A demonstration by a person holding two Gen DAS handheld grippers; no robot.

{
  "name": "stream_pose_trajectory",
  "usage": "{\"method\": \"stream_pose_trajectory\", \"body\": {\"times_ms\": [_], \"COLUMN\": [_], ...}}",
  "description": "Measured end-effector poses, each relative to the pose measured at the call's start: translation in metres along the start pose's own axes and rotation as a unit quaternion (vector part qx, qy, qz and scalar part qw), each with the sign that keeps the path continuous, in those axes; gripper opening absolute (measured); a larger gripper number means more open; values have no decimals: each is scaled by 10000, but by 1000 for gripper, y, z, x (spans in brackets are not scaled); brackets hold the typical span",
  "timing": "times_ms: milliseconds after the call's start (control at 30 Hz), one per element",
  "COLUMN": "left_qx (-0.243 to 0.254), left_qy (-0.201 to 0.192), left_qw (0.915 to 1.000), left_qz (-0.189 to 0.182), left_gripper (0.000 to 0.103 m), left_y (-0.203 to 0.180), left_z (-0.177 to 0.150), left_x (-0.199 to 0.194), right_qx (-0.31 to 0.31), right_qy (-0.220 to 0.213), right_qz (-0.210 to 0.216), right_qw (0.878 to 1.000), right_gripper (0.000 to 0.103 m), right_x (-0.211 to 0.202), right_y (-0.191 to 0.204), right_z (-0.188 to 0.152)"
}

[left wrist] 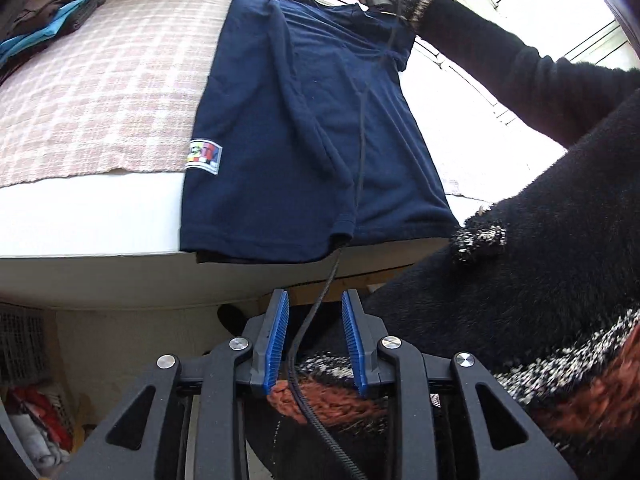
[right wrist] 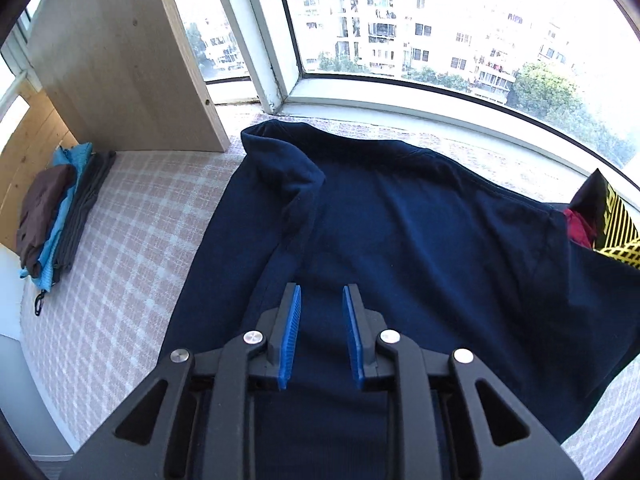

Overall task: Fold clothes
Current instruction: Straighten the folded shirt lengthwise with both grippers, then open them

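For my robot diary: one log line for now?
left gripper: open, empty | right gripper: open, above navy shirt | shirt: spread on checked cloth

A pink-and-white checked woven cloth (right wrist: pixel 120 240) is covering the raised platform, lying left of and ahead of the right jaws. A pale plywood upright panel (right wrist: pixel 120 60) is standing on it, well ahead and to the left. Large glass window panes in white frames (right wrist: pixel 400 40) are running across the far side, ahead of the jaws, showing pale apartment blocks (right wrist: pixel 380 20) and green trees (right wrist: pixel 548 88) outside. A white front edge of the platform (left wrist: pixel 92 216) is showing ahead-left of the left jaws. A black braided cable (left wrist: pixel 312 320) is passing between the left jaws.
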State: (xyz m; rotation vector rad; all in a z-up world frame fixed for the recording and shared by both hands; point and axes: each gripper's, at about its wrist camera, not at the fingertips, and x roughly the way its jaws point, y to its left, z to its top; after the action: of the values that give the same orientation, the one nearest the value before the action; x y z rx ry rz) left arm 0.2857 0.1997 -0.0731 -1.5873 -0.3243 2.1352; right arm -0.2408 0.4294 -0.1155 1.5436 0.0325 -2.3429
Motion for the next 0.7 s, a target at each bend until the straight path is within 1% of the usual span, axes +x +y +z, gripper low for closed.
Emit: {"method": "stream_pose_trajectory", "body": {"times_ms": [67,167,233,333,367,433,500,533,567,633,700], "left_qx": [-168,-95,54,319,329,301,338,360,396,509,604], "left_qy": [-55,-69,39,246,287,311,229,203,223,309,399], "left_qw": [9997,9999,10000,9988,9987,9987,9988,9987,9985,9979,9972], "left_qz": [153,120,-36,-266,-252,-261,-276,-297,-310,-266,-206], "left_gripper": [26,26,26,26,26,26,26,26,29,30,30], "left_y": [22,42,48,52,56,64,68,69,69,69,68], "left_z": [2,10,9,0,-3,1,11,17,22,28,32], "left_x": [-3,-2,0,-2,-3,-1,5,8,13,23,32], "right_qx": [18,46,64,91,155,324,442,513,548,539,465], "right_qy": [-115,-288,-404,-576,-600,-423,-17,260,519,850,1013], "right_qz": [249,621,869,1239,1377,1509,1539,1623,1706,1712,1629], "right_qw": [9996,9976,9954,9906,9885,9871,9871,9851,9825,9801,9803], "right_gripper": [22,23,29,40,47,49,49,49,49,49,49], "right_x": [-32,-80,-112,-160,-171,-169,-147,-130,-114,-89,-73], "right_y": [1,3,4,5,5,11,25,35,44,62,79], "right_z": [-27,-68,-95,-136,-155,-196,-238,-258,-276,-304,-326]}}
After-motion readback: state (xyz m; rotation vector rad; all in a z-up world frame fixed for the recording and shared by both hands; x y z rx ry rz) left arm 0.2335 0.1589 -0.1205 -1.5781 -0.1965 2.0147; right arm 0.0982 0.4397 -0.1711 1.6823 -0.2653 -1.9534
